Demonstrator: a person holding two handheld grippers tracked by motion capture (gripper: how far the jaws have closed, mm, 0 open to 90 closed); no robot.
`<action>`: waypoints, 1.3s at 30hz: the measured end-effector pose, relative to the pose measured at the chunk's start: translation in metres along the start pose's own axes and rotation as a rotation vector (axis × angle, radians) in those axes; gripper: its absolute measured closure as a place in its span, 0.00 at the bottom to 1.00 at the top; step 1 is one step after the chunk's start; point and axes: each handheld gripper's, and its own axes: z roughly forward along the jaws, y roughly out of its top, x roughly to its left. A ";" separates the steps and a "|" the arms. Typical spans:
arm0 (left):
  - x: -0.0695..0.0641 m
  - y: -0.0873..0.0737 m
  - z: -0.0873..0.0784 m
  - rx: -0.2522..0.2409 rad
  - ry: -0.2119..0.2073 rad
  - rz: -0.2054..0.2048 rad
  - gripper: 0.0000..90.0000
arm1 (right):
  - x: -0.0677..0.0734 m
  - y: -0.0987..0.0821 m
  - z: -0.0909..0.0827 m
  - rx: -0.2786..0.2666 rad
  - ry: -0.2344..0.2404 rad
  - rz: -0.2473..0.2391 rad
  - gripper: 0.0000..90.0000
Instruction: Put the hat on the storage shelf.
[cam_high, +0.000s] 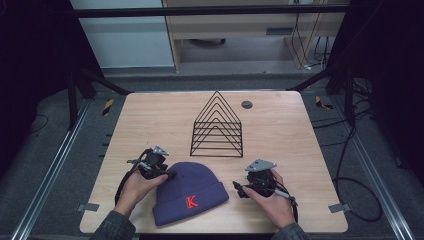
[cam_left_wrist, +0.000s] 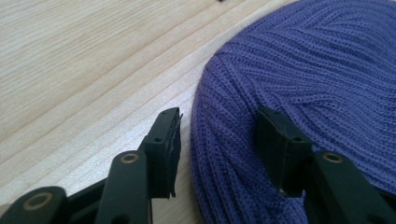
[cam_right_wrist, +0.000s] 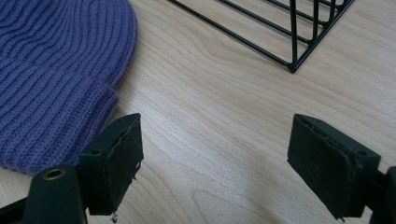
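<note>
A purple knitted hat (cam_high: 187, 192) with a red letter K on its cuff lies flat near the front edge of the wooden table (cam_high: 150, 125). My left gripper (cam_high: 167, 175) is at the hat's upper left rim. In the left gripper view its jaws (cam_left_wrist: 219, 121) straddle the hat's edge (cam_left_wrist: 303, 60): one pad rests on the knit, while the other stands on the wood a small gap from the fabric. My right gripper (cam_high: 237, 189) is just right of the cuff, and in its own view (cam_right_wrist: 215, 140) it is wide open over bare wood beside the hat (cam_right_wrist: 51, 60).
A black wire rack (cam_high: 217, 127) with triangular dividers stands at the table's middle, behind the hat; its near corner (cam_right_wrist: 289, 32) shows in the right gripper view. A small grey disc (cam_high: 246, 104) sits at the far edge. Dark frame posts flank the table.
</note>
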 end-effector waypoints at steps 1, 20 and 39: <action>0.000 0.000 0.001 0.004 -0.002 0.001 0.58 | 0.000 0.000 0.000 0.000 0.000 0.000 0.20; -0.006 0.001 0.000 0.025 -0.025 0.031 0.85 | -0.001 0.000 -0.001 -0.008 -0.001 0.011 0.20; -0.032 0.010 -0.037 -0.115 0.051 0.167 0.88 | -0.004 0.001 -0.005 -0.024 -0.012 0.013 0.20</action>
